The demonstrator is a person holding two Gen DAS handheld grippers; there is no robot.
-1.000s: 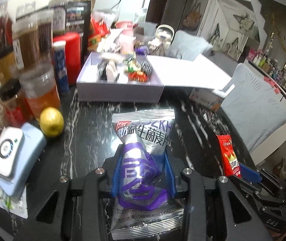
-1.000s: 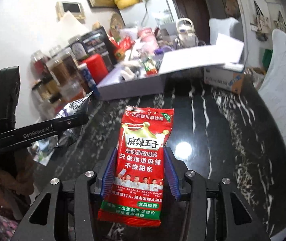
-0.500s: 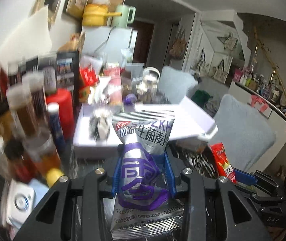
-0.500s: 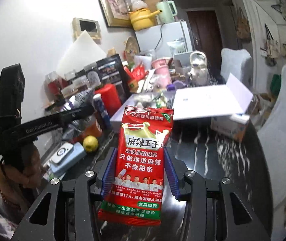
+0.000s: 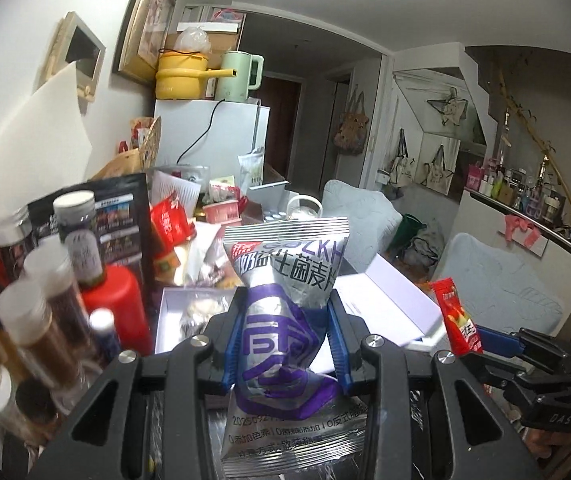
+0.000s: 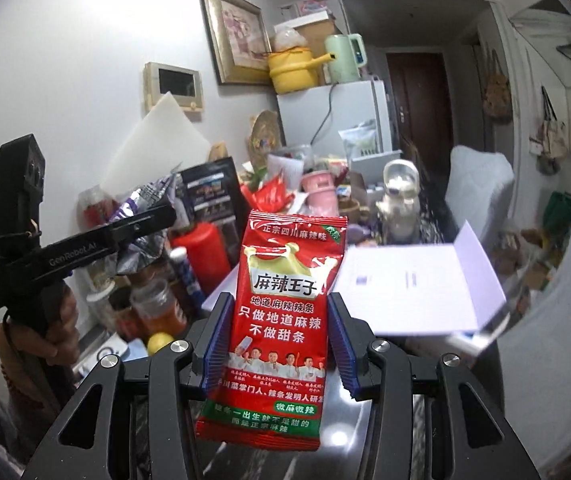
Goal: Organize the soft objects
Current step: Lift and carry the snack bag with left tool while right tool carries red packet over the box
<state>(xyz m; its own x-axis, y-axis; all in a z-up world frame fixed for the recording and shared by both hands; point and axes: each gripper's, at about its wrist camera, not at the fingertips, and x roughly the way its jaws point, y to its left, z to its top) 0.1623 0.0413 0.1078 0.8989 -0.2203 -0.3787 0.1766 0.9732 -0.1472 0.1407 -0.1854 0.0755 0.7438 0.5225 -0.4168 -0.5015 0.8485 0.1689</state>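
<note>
silver packet point(image 5: 285, 300) pinched upright in left gripper point(image 5: 285, 344) | red packet point(image 6: 285, 304) pinched in right gripper point(image 6: 281, 344) | both lifted off table since a second ago | box point(image 5: 385, 300) at 12 o'clock, likely drop-off next

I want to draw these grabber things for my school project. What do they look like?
Each gripper is black, with two angular, cut-out fingers, silver round bolts and ribbed blue pads. Seen from the right wrist camera, the left gripper has a long black body with white lettering "GenRobot.AI", a pistol-style handle and a tall black block on its back. The right gripper carries small letters "DAS".
</note>
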